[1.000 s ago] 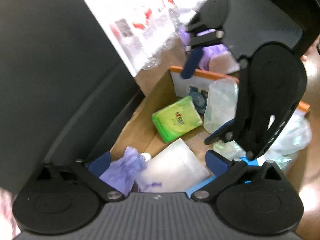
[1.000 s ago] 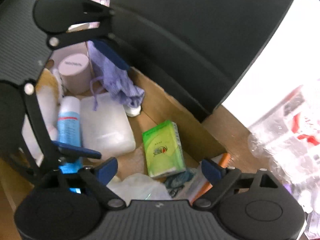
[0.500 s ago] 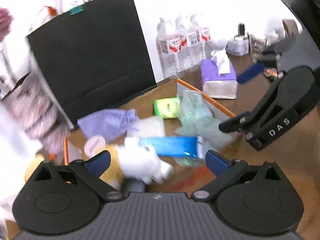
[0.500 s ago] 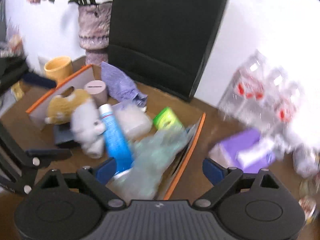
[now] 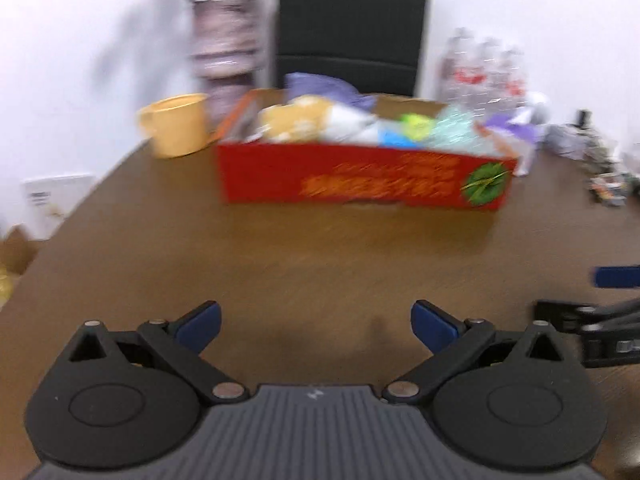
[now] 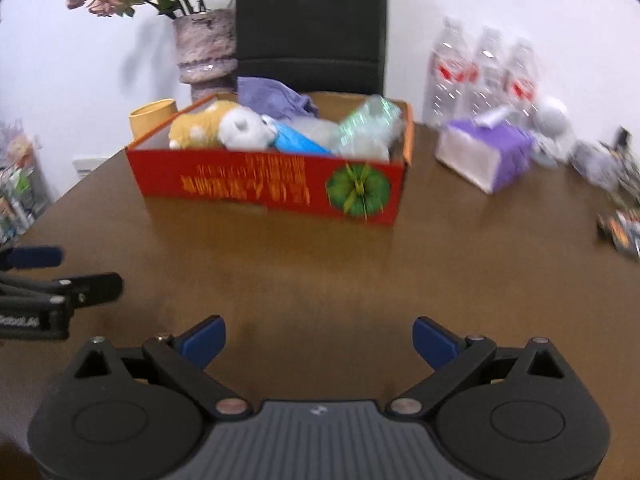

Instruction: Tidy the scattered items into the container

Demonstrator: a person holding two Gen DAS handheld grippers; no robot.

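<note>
A red cardboard box (image 6: 264, 184) (image 5: 360, 180) stands on the brown table, well beyond both grippers. In it lie a plush toy (image 6: 224, 128), a purple cloth (image 6: 272, 96), a blue tube (image 6: 296, 142), a green tissue pack (image 5: 416, 126) and crinkly clear plastic (image 6: 368, 128). My right gripper (image 6: 318, 340) hovers over bare table; its jaws are opening wide with nothing between them. My left gripper (image 5: 316, 326) also stands open and empty. Each gripper shows at the edge of the other's view.
A purple tissue box (image 6: 486, 152) sits right of the red box, with water bottles (image 6: 486, 76) behind it. A yellow cup (image 5: 176, 126) and a vase of dried flowers (image 6: 206, 50) stand at the left. A black chair back (image 6: 310, 20) rises behind. Small clutter (image 6: 616, 184) lies far right.
Both grippers have pulled back out of the box and away from it, rolling level. The box contents, close below a second ago, now sit far ahead.
</note>
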